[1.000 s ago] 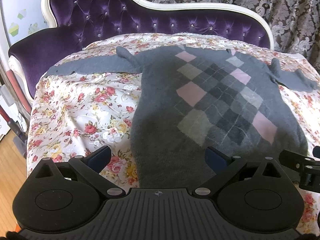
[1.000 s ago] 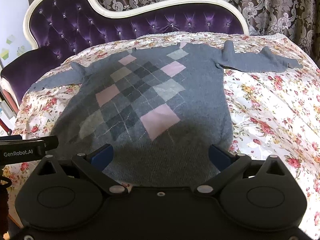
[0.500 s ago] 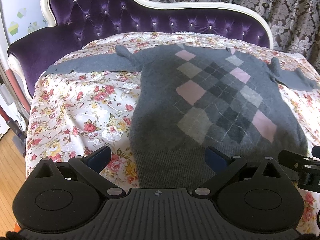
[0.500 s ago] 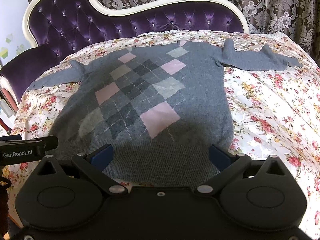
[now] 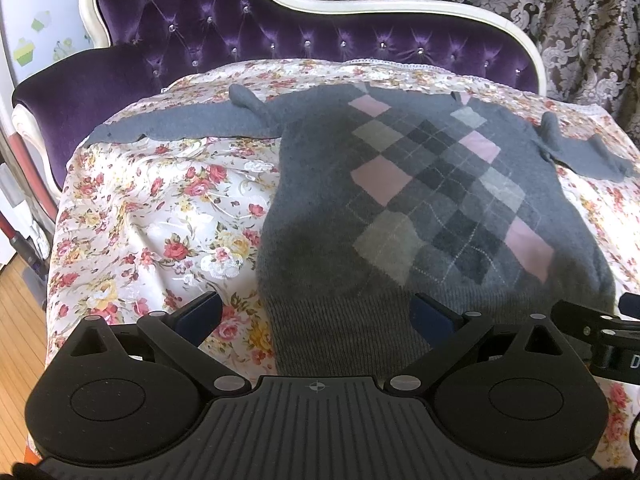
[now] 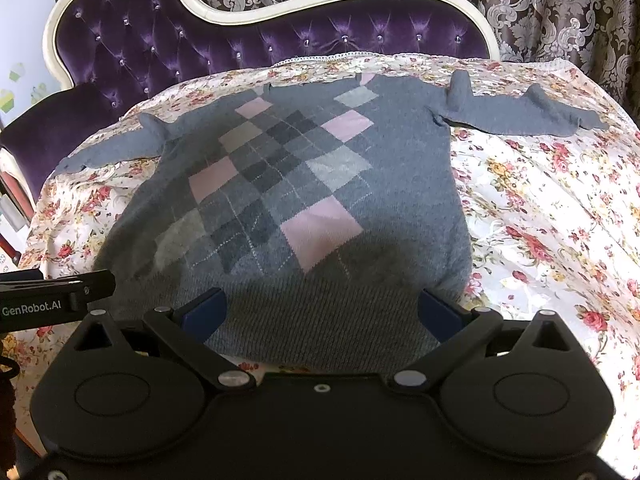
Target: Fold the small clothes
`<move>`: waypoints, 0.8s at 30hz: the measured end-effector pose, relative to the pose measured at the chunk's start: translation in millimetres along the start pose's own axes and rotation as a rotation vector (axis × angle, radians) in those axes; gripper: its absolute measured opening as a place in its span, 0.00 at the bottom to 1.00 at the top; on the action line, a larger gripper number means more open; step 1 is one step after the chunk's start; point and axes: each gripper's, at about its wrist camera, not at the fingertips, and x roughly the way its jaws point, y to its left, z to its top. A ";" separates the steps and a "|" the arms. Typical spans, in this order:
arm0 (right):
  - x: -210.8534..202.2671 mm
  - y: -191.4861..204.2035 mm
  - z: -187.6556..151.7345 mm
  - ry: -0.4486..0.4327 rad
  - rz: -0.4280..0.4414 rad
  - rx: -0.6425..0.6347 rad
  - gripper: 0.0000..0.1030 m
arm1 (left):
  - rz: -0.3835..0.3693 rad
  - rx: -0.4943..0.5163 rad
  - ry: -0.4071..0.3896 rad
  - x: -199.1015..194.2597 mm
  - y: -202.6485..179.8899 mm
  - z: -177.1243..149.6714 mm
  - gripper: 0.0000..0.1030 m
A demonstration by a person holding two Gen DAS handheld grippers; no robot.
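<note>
A small grey sweater [image 5: 420, 208] [image 6: 304, 200] with a pink and grey diamond pattern lies flat, front up, on a floral cloth, both sleeves spread sideways. Its ribbed hem [image 5: 344, 328] [image 6: 320, 320] faces me. My left gripper [image 5: 316, 316] is open above the hem's left corner, one finger over the cloth and one over the hem. My right gripper [image 6: 322, 312] is open above the hem's right part, both fingers over the knit. Neither holds anything. The right gripper's arm [image 5: 592, 328] shows at the left view's right edge, and the left gripper's arm [image 6: 56, 292] at the right view's left edge.
The floral cloth [image 5: 160, 216] [image 6: 552, 208] covers a purple tufted sofa with a white frame [image 5: 304, 36] [image 6: 280, 36]. Patterned curtains [image 6: 520, 0] hang behind. The cloth drops off at the left edge toward a wooden floor [image 5: 20, 312].
Both grippers have drawn back slightly toward me, so more of the ribbed hem shows. The sweater lies as before and both stay open.
</note>
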 end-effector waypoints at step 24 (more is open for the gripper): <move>8.5 4.3 8.8 0.033 -0.039 -0.027 0.99 | -0.008 0.002 0.012 8.2 -0.3 5.5 0.98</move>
